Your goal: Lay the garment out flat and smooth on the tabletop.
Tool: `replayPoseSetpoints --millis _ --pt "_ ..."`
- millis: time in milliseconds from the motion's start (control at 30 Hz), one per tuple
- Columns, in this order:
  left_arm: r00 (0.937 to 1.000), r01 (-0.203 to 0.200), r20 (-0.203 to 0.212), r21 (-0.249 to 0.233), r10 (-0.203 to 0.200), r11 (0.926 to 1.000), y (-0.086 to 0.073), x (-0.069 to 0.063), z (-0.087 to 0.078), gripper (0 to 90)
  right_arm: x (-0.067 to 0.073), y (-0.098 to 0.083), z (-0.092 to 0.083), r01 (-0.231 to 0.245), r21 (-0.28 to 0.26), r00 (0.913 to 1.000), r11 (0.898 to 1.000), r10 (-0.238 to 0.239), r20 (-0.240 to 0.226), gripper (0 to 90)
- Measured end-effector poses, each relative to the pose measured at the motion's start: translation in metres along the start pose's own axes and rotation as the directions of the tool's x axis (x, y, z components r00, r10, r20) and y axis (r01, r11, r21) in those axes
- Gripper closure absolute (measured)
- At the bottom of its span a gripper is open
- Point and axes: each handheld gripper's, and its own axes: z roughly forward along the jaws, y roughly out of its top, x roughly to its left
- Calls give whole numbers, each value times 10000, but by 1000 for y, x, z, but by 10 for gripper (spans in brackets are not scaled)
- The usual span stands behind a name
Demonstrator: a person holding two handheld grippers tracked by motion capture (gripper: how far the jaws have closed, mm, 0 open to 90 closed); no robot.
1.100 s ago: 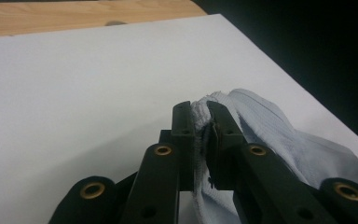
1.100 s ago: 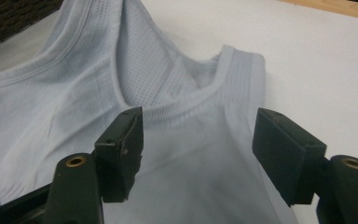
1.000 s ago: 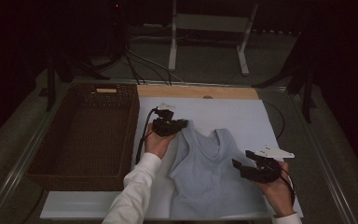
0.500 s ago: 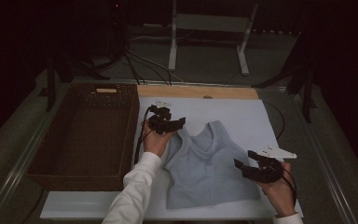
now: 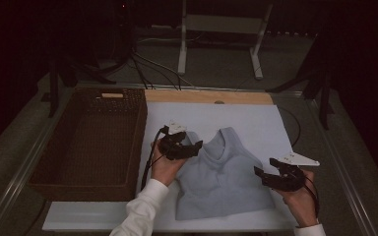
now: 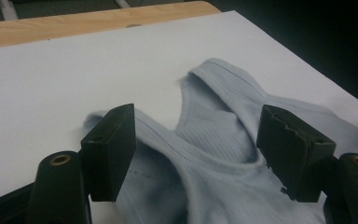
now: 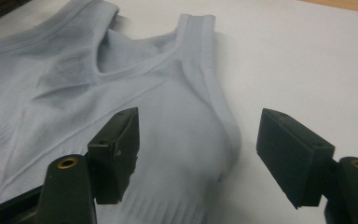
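A light blue tank top (image 5: 221, 182) lies flat on the white board (image 5: 256, 118), neckline toward the far side. My left gripper (image 5: 195, 147) hovers at its left shoulder strap and points right. Its jaws have just been opening; in the left gripper view the gripper (image 6: 198, 114) stands open over the strap and neckline (image 6: 214, 135), the pads clear of the cloth. My right gripper (image 5: 265, 167) is at the top's right edge, pointing left. It is open (image 7: 199, 116) above the side seam of the tank top (image 7: 74, 93), touching nothing.
A dark wicker basket (image 5: 133, 147) stands left of the board, close to my left hand. A wooden strip (image 5: 206, 97) borders the board's far edge. Behind the table are a white stand (image 5: 216, 29) and cables on the floor.
The left jaws have opened and let go of the shoulder strap, and the left hand has drawn back toward the person. The tank top went from bunched to flat. The right hand kept still.
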Motion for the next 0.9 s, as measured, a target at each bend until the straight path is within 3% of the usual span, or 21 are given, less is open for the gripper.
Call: replayPoseSetpoints --millis 300,500,600,667,833,900 --pt "9996 -67 292 -15 67 10000 -21 -10 -18 343 -10 -3 0 -329 1 9992 9995 329 240 223" --pt "9997 -190 182 59 189 9998 -39 -14 -28 371 -16 -4 1 -488 20 9980 9988 487 399 213" --pt "9990 -193 396 106 189 9998 -50 -14 -31 464 -17 -4 2 -485 63 9978 9988 481 458 208" --pt "9991 -143 410 191 135 9997 -57 -15 -32 478 -18 -4 2 -511 70 9974 9987 507 506 200" --pt "9995 -162 279 384 151 9991 -70 -16 -35 461 -20 -4 3 -546 101 9970 9985 540 547 192" --pt "9998 -152 159 573 143 9982 -73 -16 -36 416 -20 -5 4 -538 117 9971 9985 531 545 192"
